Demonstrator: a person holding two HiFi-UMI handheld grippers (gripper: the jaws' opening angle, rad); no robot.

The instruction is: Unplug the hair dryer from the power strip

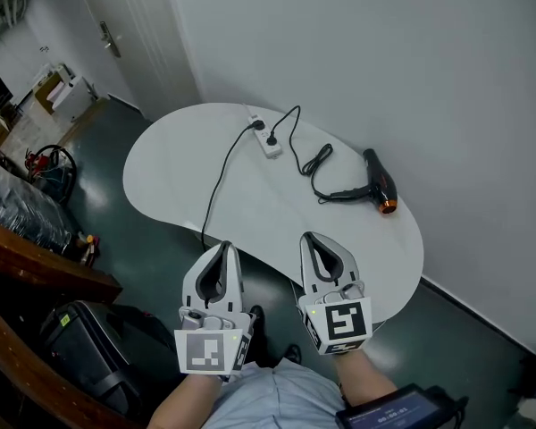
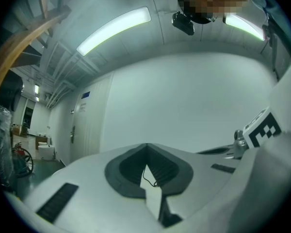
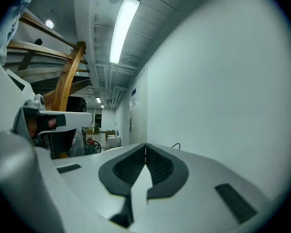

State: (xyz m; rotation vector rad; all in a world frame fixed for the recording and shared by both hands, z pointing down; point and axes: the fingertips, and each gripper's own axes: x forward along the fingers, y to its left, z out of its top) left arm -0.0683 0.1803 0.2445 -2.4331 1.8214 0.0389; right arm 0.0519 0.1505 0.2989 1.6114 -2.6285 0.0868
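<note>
In the head view a white oval worktop (image 1: 170,172) stands against a white wall, and the hair dryer (image 1: 381,182) lies on its side near the worktop's right end, close to the wall. The dryer is black with a coppery orange nozzle end, and its slim handle points left toward the power strip (image 1: 268,140). The strip is short and white and lies near the worktop's far edge, well apart from the dryer. The dryer's black cord (image 1: 316,164) runs from the handle, bunches into a loose loop between the two, then arcs up and round to a black plug (image 1: 271,138) seated in the strip. A second black cable (image 1: 217,181) leaves the strip's far end and trails across the worktop and over its near edge. Both tools hang off the worktop's near edge, side by side. The left tool (image 1: 224,245) and the right tool (image 1: 307,237) point toward the worktop, each with its tips pinched together and nothing gripped. In the left gripper view the left tool (image 2: 146,145) is clenched, its jaws meeting at the tip. Only a sliver of white worktop and a thin line of black cord show through the gap behind them. The right tool's marker cube (image 2: 263,129) shows at the right edge. In the right gripper view the right tool (image 3: 145,145) is likewise clenched and empty. A small arc of black cord (image 3: 176,145) rises above the worktop beyond it, by the white wall.
</note>
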